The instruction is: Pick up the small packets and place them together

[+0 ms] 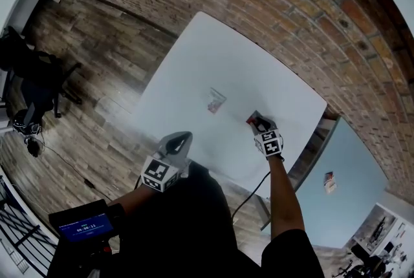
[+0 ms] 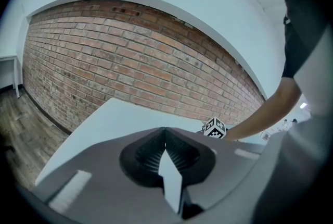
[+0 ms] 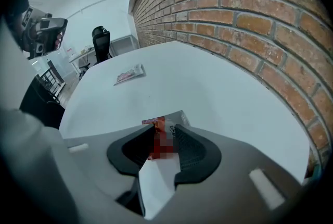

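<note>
Right claw (image 3: 166,133) was clamped on a small red packet (image 3: 157,125), pinched btw the pads w/ its top edge poking out past the tips. The claw was angled steeply down at the white table (image 3: 223,92); couldn't tell if the packet had cleared the surface. The other packet (image 3: 129,74) lay flat on the table, ahead of that claw and off to its left, well apart. Left claw (image 2: 165,137) was fully closed w/ nothing in it, hanging at the table's near edge, the right claw ahead and to its right.

So imo this was the carry step: one packet grabbed, not placed yet. Next move prob needs the right claw to go fwd-left to the lying packet, get low, then open up so the red one lands just beside it. It's a thin packet, so it might cling to a pad on release tbh.
</note>
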Demonstrator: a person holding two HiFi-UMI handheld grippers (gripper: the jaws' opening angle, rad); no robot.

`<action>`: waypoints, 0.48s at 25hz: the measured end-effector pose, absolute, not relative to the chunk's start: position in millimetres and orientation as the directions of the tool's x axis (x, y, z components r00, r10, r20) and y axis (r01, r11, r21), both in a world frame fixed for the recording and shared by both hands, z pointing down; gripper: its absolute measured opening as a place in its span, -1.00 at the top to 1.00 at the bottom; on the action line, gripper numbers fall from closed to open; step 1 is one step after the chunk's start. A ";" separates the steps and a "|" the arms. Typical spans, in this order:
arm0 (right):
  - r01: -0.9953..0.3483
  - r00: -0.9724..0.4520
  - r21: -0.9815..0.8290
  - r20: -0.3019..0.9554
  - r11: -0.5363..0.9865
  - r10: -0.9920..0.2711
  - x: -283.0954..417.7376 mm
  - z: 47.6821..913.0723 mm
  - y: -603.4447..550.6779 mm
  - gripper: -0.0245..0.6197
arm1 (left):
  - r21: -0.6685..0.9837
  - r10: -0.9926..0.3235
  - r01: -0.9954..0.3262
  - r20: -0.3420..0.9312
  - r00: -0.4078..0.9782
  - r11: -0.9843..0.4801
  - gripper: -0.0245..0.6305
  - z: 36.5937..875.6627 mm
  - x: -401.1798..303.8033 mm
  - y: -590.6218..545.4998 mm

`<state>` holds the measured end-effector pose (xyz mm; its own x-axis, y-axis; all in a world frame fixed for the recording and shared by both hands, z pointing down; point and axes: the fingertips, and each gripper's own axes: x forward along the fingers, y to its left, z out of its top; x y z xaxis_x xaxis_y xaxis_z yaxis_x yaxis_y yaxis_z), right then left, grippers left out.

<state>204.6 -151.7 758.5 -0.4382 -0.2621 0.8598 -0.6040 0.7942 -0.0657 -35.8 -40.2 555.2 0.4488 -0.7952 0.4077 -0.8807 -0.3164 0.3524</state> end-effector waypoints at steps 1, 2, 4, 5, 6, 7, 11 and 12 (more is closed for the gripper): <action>-0.600 -0.439 -0.069 0.862 0.797 -0.255 203.9 758.2 -148.6 0.53 | 0.353 -0.795 -0.880 0.408 0.450 -0.317 0.93 554.9 -34.9 -39.9; -0.595 -0.442 -0.074 0.862 0.800 -0.249 202.8 758.1 -145.1 0.53 | 0.353 -0.794 -0.880 0.408 0.450 -0.318 0.93 554.7 -34.2 -39.6; -0.585 -0.455 -0.087 0.858 0.806 -0.237 199.6 758.2 -137.0 0.53 | 0.351 -0.797 -0.881 0.404 0.448 -0.318 0.93 554.0 -32.6 -39.1; -0.579 -0.463 -0.094 0.856 0.810 -0.232 198.4 758.1 -132.2 0.53 | 0.349 -0.800 -0.881 0.400 0.447 -0.319 0.93 553.5 -31.6 -38.6; -0.573 -0.469 -0.100 0.854 0.813 -0.226 197.5 758.1 -126.9 0.53 | 0.347 -0.803 -0.881 0.395 0.447 -0.320 0.93 552.9 -30.5 -37.8; -0.568 -0.474 -0.103 0.852 0.817 -0.222 197.1 758.4 -121.6 0.53 | 0.349 -0.804 -0.881 0.391 0.448 -0.321 0.93 552.1 -29.5 -37.3; -0.566 -0.477 -0.106 0.851 0.818 -0.220 195.5 759.8 -106.8 0.53 | 0.366 -0.799 -0.870 0.383 0.463 -0.329 0.93 551.3 -27.1 -37.8; -0.568 -0.475 -0.107 0.852 0.816 -0.219 195.3 759.8 -104.4 0.53 | 0.371 -0.797 -0.867 0.380 0.469 -0.333 0.93 551.6 -26.1 -36.9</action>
<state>195.3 -104.4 759.8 -0.4747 -0.2190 0.8525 -0.5680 0.8161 -0.1066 -26.1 -36.9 551.6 0.4695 -0.7969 0.3801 -0.8666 -0.3335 0.3712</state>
